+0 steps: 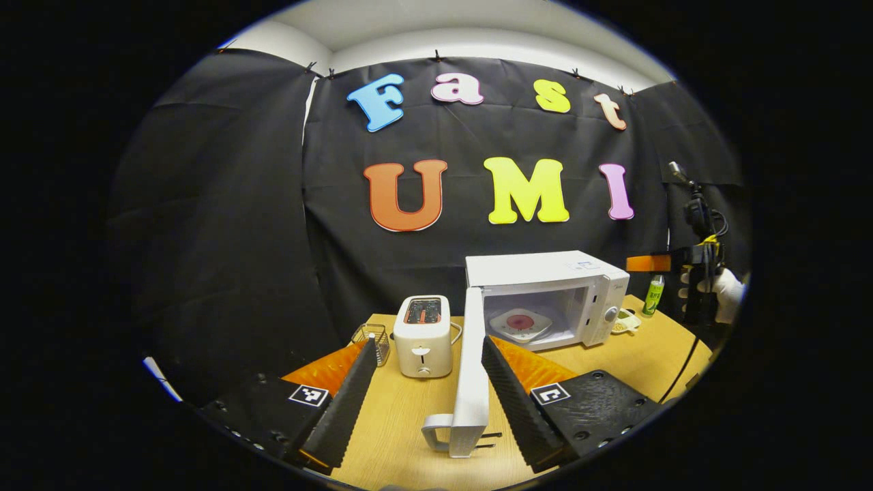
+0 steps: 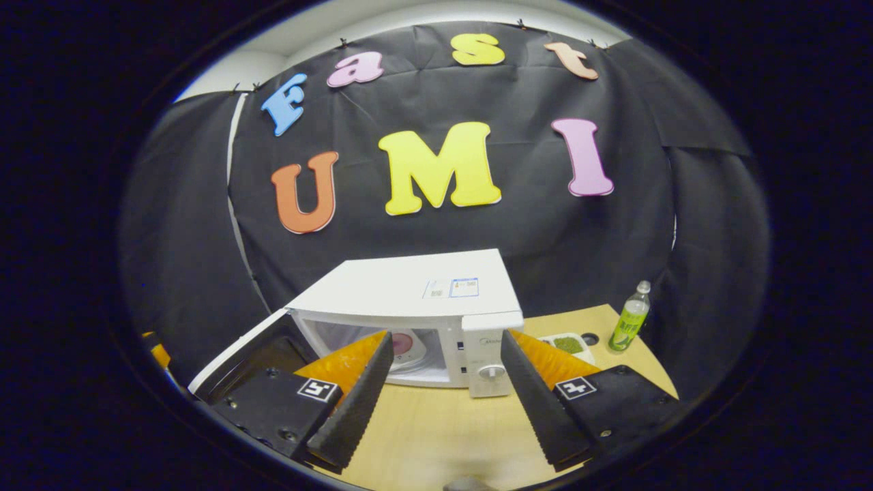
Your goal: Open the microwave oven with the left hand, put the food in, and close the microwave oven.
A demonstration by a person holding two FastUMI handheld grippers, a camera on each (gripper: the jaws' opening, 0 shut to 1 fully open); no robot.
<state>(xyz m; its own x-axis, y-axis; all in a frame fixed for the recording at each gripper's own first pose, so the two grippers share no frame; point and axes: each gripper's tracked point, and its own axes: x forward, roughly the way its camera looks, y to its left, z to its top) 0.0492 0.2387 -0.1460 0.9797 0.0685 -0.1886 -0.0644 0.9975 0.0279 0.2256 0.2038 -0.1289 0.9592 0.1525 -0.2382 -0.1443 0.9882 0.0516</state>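
Microwave door [image 1: 472, 368] stands open between left gripper [image 1: 428, 382] fingers, spread, untouched. Right gripper [image 2: 443, 389] spread, empty. Food tray [image 2: 566, 345], prob. light & thin-walled, is best taken by rim, kept level.

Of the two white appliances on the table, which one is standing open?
The microwave oven: its door is swung out, showing a plate inside. The toaster, to its left in the left gripper view, has no door.

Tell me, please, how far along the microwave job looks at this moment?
Done: the white microwave oven has its white door swung wide, and a white plate with a pink centre sits inside. In hand: the left hand-held gripper is open astride the door's edge, pressing nothing; the right hand-held gripper is open and empty. Left: closing the door. A small white tray of green food rests beside the oven.
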